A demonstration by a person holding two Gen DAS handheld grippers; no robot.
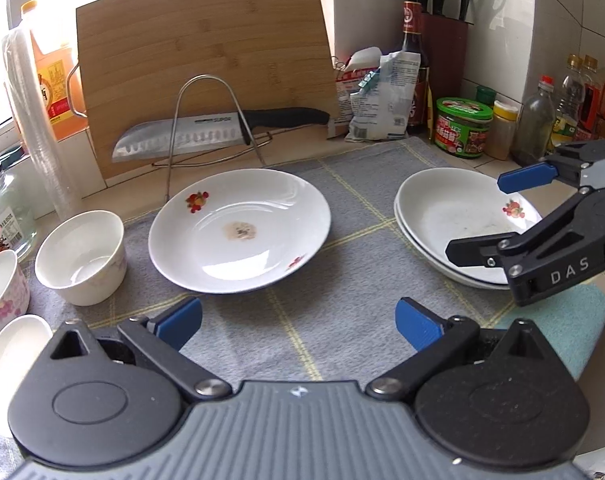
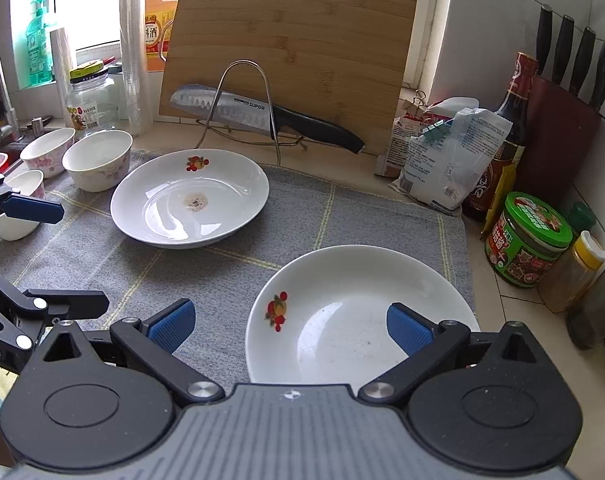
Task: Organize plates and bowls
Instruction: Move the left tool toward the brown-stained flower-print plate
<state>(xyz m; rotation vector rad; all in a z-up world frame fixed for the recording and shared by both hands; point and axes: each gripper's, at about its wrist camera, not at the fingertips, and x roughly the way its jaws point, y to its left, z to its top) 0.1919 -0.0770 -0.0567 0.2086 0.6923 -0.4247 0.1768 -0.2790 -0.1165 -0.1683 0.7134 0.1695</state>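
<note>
Hovering with fingers spread and empty, the left gripper [image 1: 298,322] faces the stained plate [image 1: 238,236] just ahead; the right gripper [image 2: 290,326], equally spread, straddles the near rim of the stacked plates [image 2: 342,308]. Glazed rims could slip; the stack's count looks like two.

The knife [image 2: 238,110] blade reads "SUPOR" (black print); the right gripper [image 1: 498,216] arm shows "DAS".

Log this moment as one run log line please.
left gripper: open, empty | right gripper: open, over stacked plates | single plate: on cloth, unstacked
</note>
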